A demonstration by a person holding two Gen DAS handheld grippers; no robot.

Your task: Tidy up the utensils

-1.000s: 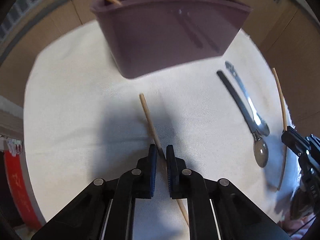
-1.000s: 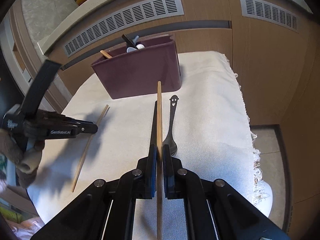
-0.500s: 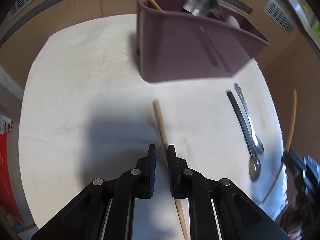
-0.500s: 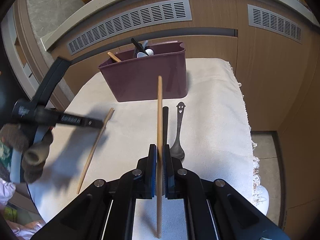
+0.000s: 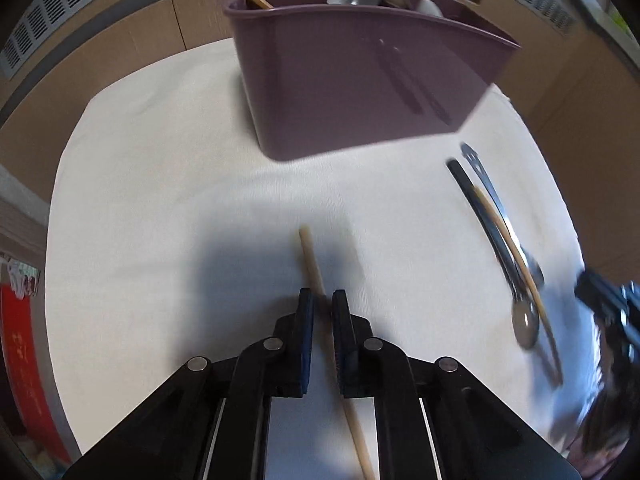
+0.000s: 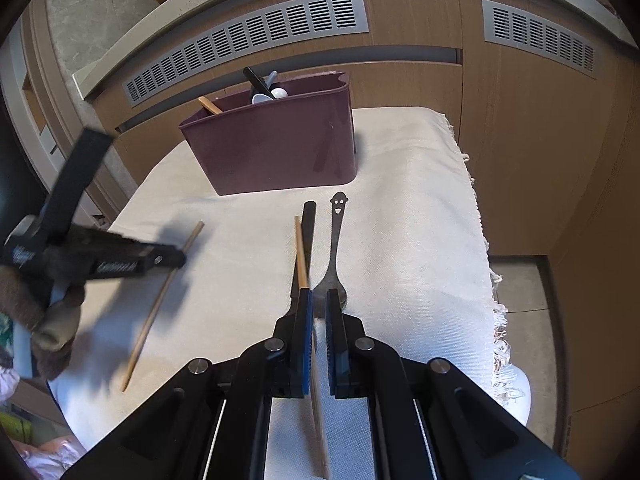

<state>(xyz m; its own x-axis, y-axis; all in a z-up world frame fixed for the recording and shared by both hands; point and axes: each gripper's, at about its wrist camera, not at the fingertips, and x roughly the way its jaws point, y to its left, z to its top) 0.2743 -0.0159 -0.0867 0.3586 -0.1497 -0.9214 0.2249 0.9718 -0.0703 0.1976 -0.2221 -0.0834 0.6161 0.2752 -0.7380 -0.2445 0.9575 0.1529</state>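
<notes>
— While that purple bin [image 6: 276, 148] hides most of what stands in it, what do both grippers hold?

— Each is clamped on a chopstick: left gripper [image 5: 322, 300] on one [image 5: 310, 256] lying on the cream cloth [image 5: 160, 200], right gripper [image 6: 316, 300] on another [image 6: 300, 248] near the smiley spoon [image 6: 336, 248]. Wooden vented cabinets [image 6: 520, 120] stand behind.

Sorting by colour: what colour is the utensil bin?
Dark plum purple bin; clearest in the right wrist view.
</notes>
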